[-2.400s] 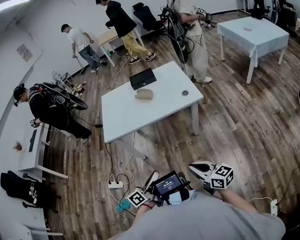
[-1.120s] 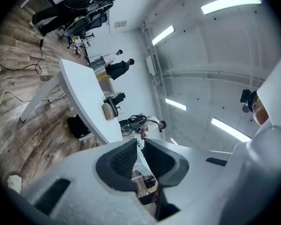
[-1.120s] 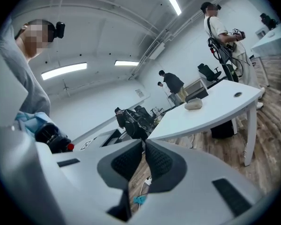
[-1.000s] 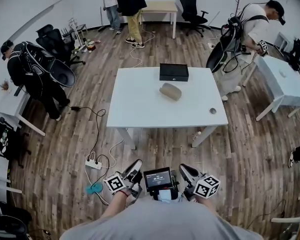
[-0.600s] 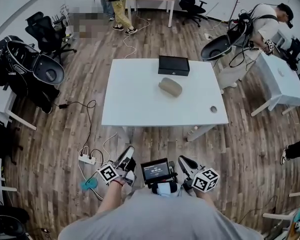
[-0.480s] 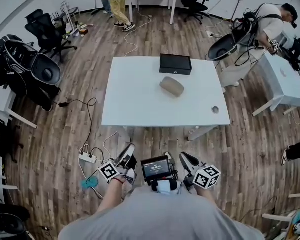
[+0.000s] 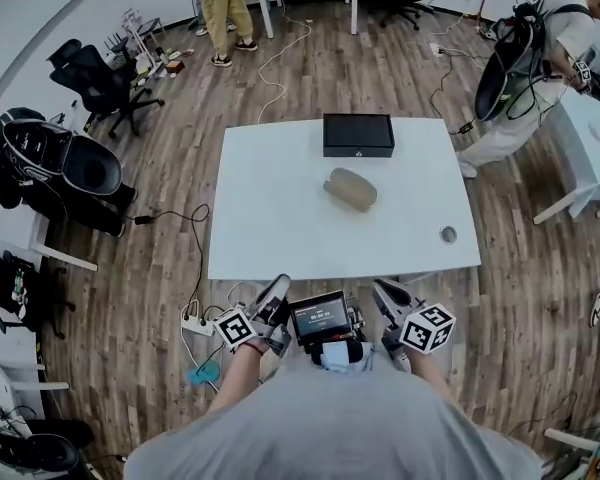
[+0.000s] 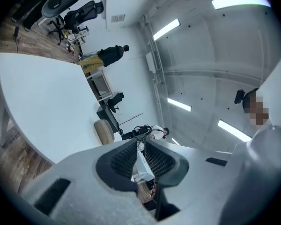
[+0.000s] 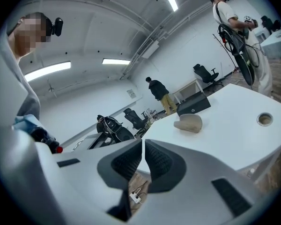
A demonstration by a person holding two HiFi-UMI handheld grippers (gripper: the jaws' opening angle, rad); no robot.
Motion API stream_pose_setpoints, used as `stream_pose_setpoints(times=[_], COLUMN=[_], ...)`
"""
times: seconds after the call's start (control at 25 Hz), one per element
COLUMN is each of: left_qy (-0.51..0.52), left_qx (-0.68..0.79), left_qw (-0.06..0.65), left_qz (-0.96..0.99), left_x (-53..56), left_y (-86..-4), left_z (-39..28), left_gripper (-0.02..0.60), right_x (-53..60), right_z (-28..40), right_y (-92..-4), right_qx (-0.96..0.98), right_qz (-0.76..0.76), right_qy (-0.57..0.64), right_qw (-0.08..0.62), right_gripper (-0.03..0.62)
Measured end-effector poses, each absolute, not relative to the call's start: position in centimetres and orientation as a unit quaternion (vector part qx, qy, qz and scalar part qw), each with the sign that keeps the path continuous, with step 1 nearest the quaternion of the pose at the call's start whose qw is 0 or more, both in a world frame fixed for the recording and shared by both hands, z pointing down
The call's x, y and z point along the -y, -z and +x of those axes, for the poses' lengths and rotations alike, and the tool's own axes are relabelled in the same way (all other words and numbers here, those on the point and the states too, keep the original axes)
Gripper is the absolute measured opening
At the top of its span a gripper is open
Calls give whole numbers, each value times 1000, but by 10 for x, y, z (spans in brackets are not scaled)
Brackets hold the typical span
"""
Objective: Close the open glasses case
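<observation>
We held the left gripper (image 7: pixel 277 289) low in front of us, its jaws pressed almost together with only a thin slit between the ribbed pads and nothing caught in it, as the left gripper view (image 8: pixel 140 142) showed. The right gripper (image 7: pixel 384 291) sat the same way, clenched on nothing, its pads (image 9: pixel 157 161) nearly meeting. Between the two grippers a small screen (image 7: pixel 320 317) glowed against our chest.

Both grippers hung short of the near edge of the white worktop (image 7: pixel 270 218), well apart from anything on it. The glasses case (image 7: pixel 351 189), a tan rounded shell, lay near the middle of the worktop, a little toward the far side; from the right gripper view (image 9: pixel 188 123) it looked like a pale lump, and we could not tell how far its lid stood open. Just beyond it, at the far edge, sat a black box (image 7: pixel 358 135). A small round disc (image 7: pixel 448 234) lay near the right front corner.

Below us ran a wooden floor (image 7: pixel 170 168) with a power strip (image 7: pixel 195 322) at our left. An office chair (image 7: pixel 95 80) stood farther left, and a person (image 7: pixel 540 53) carrying gear stood beyond the right corner.
</observation>
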State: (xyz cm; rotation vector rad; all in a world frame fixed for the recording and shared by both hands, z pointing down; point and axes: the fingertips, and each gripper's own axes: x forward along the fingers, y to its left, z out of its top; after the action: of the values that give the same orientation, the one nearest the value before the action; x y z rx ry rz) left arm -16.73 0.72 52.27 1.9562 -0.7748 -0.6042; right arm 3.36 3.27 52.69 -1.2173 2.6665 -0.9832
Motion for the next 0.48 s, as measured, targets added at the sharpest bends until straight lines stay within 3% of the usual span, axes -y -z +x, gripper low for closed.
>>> stream_pose_setpoints(times=[0.48], left_qy=[245], left_qx=[322], left_qw=[459], left_qz=[791], left_x=[76], left_y=[-523], left_z=[-106], left_gripper=[51], right_x=[41], right_z=[92], right_y=[-541], right_qx=[-874], right_qz=[-373], right_qy=[311], right_qw=[4], right_gripper=[34])
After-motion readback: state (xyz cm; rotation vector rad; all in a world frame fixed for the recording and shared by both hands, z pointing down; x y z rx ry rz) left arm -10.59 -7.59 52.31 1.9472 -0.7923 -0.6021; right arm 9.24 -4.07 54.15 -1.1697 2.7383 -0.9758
